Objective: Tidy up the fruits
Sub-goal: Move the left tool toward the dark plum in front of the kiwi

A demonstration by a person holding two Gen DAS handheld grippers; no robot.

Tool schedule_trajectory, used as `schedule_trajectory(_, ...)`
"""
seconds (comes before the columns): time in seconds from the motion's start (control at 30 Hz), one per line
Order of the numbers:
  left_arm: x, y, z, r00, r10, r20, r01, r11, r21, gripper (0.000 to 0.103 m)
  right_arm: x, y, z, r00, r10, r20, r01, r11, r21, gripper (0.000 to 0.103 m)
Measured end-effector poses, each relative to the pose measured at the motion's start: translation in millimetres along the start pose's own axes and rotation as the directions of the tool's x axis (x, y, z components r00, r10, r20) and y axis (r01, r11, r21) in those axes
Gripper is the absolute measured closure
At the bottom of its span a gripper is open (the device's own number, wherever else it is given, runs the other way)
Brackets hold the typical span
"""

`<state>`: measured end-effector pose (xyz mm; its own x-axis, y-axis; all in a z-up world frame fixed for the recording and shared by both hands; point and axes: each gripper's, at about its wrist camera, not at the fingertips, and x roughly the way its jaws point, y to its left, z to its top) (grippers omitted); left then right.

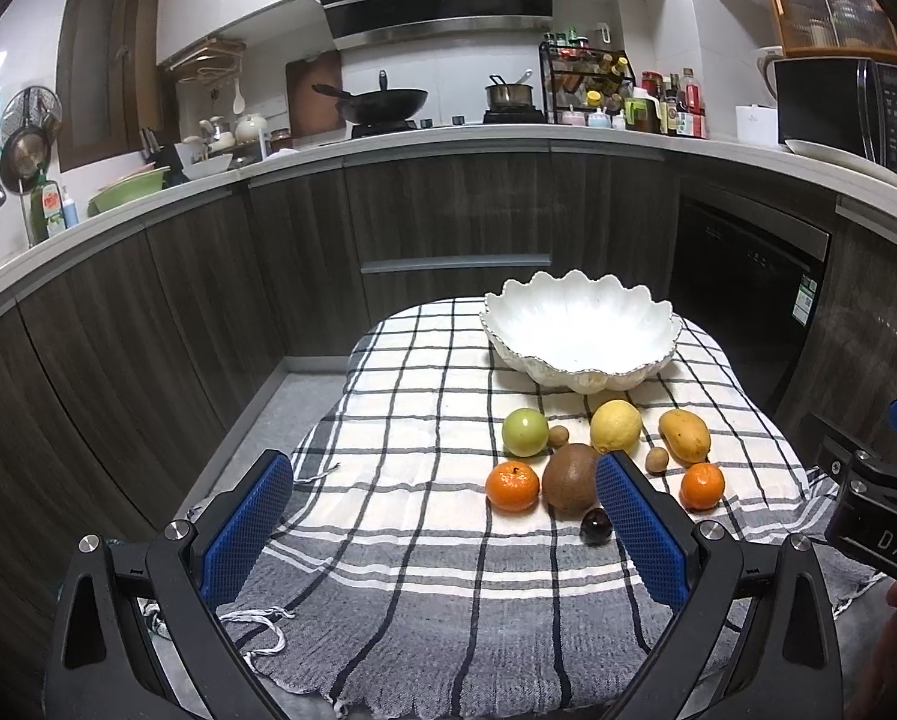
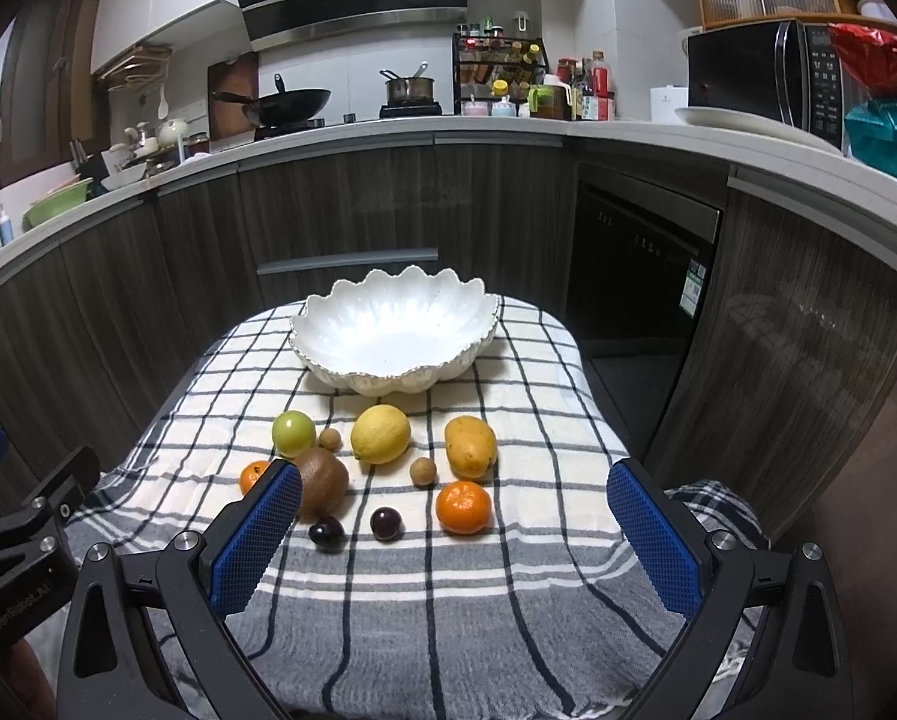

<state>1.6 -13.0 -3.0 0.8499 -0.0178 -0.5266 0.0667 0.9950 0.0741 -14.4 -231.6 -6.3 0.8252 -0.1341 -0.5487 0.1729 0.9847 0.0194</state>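
A white scalloped bowl (image 1: 580, 333) (image 2: 394, 330) stands empty at the far end of a checked cloth (image 1: 424, 420) (image 2: 544, 420). In front of it lie a green apple (image 2: 293, 433), lemon (image 2: 380, 434), mango (image 2: 470, 446), kiwi (image 2: 322, 483), two mandarins (image 2: 463, 507) (image 1: 512, 485), two small longans (image 2: 422, 471) and two dark plums (image 2: 386, 523). My left gripper (image 1: 445, 474) is open and empty, left of the fruit. My right gripper (image 2: 454, 480) is open and empty, above the near fruit.
Dark wood cabinets and a white counter (image 2: 508, 132) curve around the table. On the counter are a wok (image 2: 286, 102), a pot (image 2: 409, 90), a spice rack (image 2: 502, 69) and a microwave (image 2: 766, 78). A dishwasher (image 2: 640, 264) stands to the right.
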Motion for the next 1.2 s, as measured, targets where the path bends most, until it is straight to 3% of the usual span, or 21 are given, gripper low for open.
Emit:
schedule_trajectory(0.7,57,-14,18,0.996,-0.029,-0.082,0.031,0.999,0.024,0.000,49,-3,11,0.996,-0.015,-0.086,0.014,1.000,-0.017,0.000)
schedule_trajectory(1.2,109,-33,4,0.973,-0.076,-0.216,0.086,0.996,0.037,0.000,90,-8,6,0.976,-0.044,-0.211,0.035,0.998,-0.048,0.000)
